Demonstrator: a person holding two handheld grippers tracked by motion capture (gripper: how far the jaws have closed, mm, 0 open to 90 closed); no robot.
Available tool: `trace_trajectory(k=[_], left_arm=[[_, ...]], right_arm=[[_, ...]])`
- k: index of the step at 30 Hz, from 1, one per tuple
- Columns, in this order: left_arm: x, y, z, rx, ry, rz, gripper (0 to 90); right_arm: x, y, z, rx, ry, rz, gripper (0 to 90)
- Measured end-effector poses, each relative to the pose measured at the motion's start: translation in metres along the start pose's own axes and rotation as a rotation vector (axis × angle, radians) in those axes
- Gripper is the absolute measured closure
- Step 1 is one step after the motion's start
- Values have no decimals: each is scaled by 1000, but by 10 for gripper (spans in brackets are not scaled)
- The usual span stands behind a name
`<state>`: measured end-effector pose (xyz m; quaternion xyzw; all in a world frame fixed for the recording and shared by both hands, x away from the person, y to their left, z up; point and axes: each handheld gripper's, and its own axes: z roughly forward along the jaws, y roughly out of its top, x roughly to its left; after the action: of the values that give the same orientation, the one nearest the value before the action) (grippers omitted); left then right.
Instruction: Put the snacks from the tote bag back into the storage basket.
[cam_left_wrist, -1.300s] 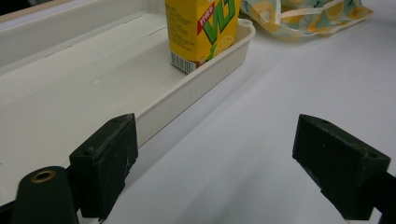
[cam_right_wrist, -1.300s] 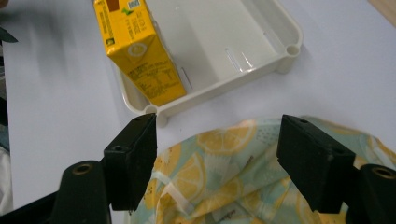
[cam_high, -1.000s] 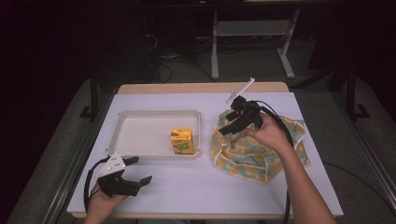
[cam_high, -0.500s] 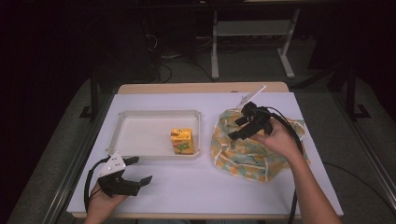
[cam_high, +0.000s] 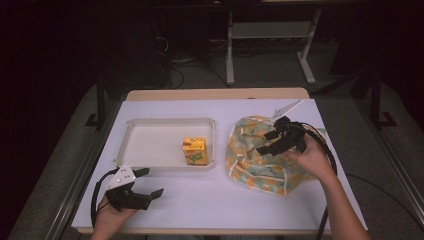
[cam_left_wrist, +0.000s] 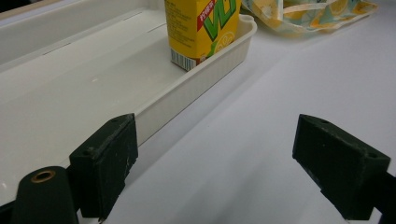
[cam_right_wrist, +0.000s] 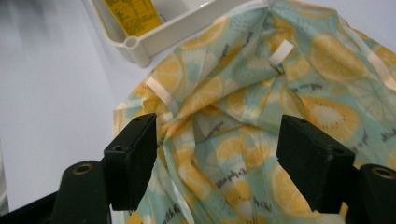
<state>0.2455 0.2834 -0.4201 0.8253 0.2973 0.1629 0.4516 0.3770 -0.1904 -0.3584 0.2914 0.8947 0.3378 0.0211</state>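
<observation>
Because the lemon-print fabric bag (cam_high: 265, 155) lay slumped and creased on the white table (cam_high: 215, 200), it looked soft, light and floppy, a thing that would sag and bunch wherever it was pinched rather than lift as one stiff piece. It sat at the right of the table, just beside the white tray (cam_high: 165, 122), with one tray corner close against its cloth in the right gripper view. Pale drawstring tapes (cam_right_wrist: 161, 95) ran along its gathered mouth, and a small white label (cam_right_wrist: 281, 51) stuck up from a seam; a judgement from these folds was that a raised ridge of cloth or the hemmed edge by the tape would give the surest hold, since flat fabric could slip out of smooth pads. What the bag held could not be told; its mouth was crumpled.

The right gripper (cam_high: 272, 142) hovered over the bag's upper middle with its jaws spread apart and nothing between them, the cloth lying under and beyond them. The left gripper (cam_high: 150, 182) rested low near the table's front left edge, jaws likewise wide and empty, one jaw near the tray's outer wall.

The tray held a single yellow juice carton (cam_high: 195, 151), upright in its near right corner and close against the rim; the remainder of the tray floor was bare.
</observation>
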Motion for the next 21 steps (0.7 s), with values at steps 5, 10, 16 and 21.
trace_trajectory(k=[5, 10, 16, 21], left_arm=[[0, 0, 0, 0, 3, -2, 136], [0, 0, 0, 1, 5, -7, 136], [0, 0, 1, 2, 5, -2, 136], [-1, -1, 1, 2, 4, -11, 136]], right_arm=[[1, -11, -5, -7, -7, 18, 282], [1, -23, -7, -4, -13, 27, 275], [3, -36, -10, -28, -23, 35, 277], [4, -47, -13, -36, -28, 46, 277]])
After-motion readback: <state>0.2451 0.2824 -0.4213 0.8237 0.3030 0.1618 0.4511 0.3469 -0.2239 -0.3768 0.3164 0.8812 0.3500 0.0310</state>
